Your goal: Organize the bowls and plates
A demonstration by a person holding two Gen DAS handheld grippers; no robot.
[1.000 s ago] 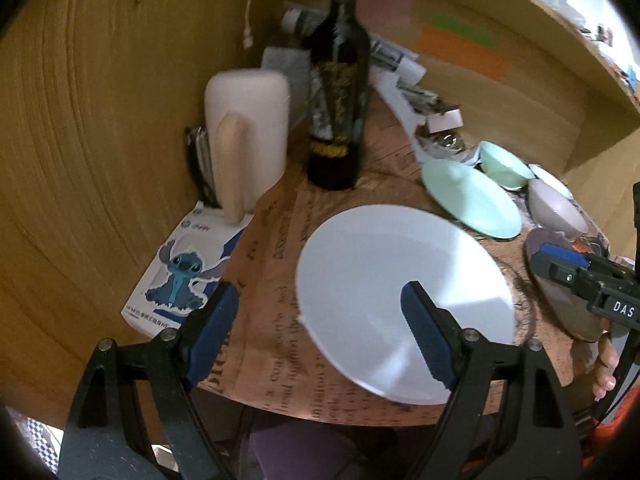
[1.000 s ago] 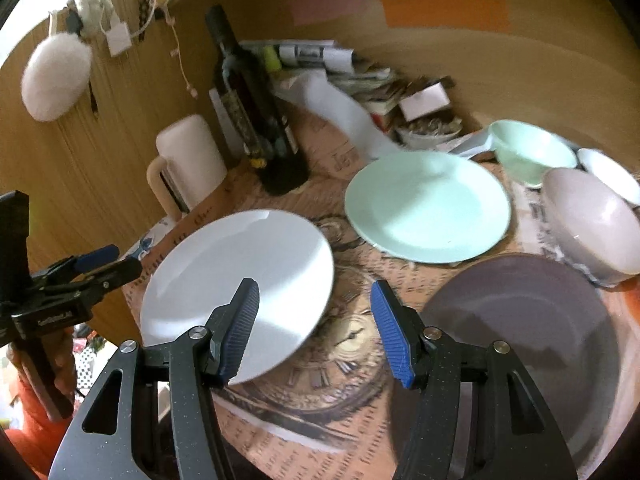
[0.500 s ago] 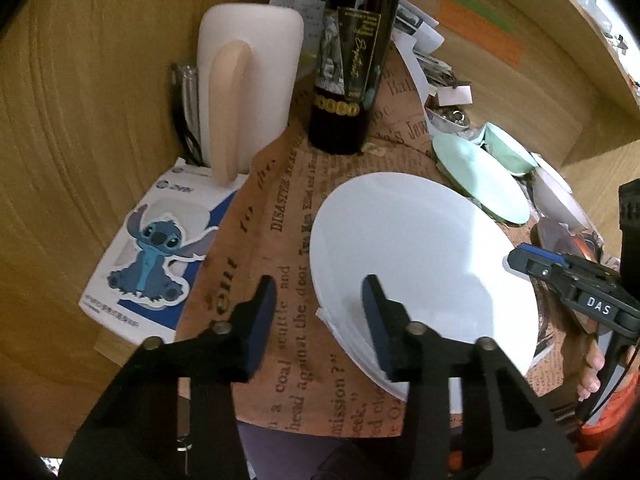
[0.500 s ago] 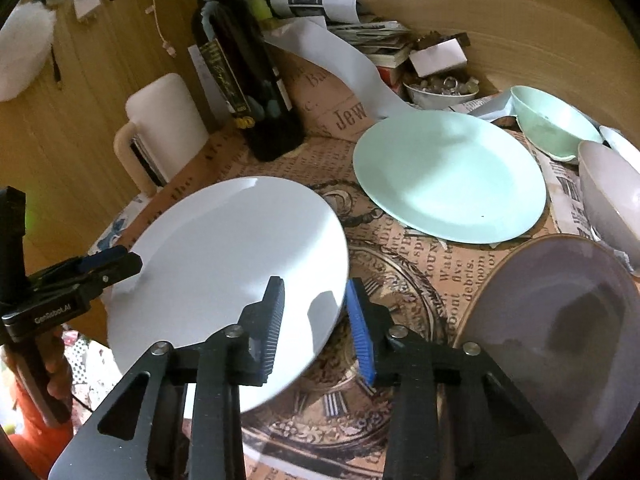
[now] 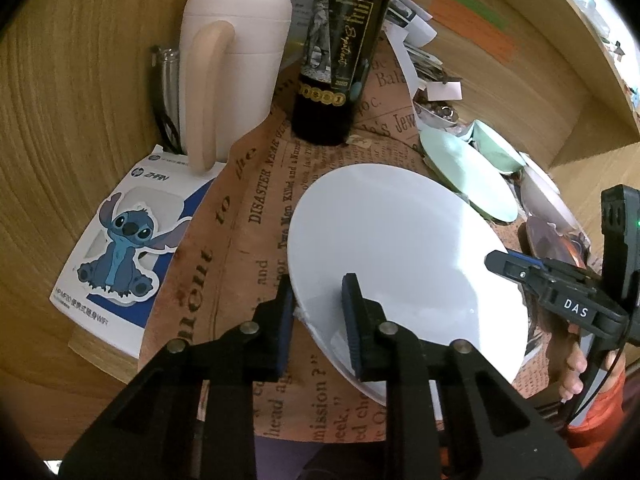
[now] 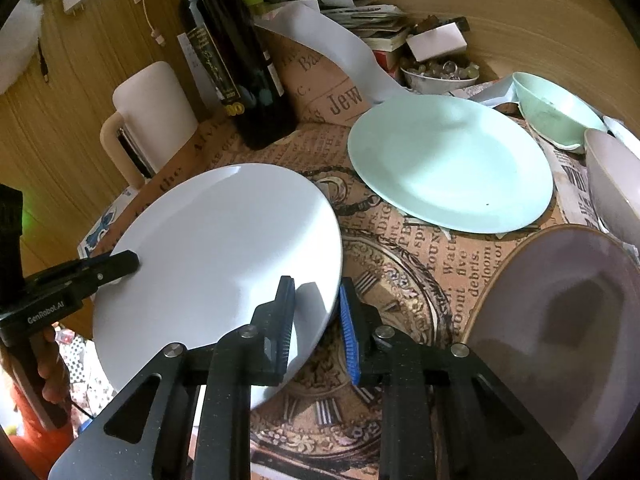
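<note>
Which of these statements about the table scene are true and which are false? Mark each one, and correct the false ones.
1. Both grippers have the rim of the white plate between their jaws. True.
2. The mint-green plate is stacked on the white plate. False: it lies apart from it on the newspaper-print cloth.
3. The dark wine bottle stands upright behind the white plate. True.
4. The wine bottle lies on its side. False: it stands upright.
5. A white mug stands to the left of the bottle in the left wrist view. True.
6. The mint-green bowl sits on the white plate. False: it stands beyond the mint-green plate.
</note>
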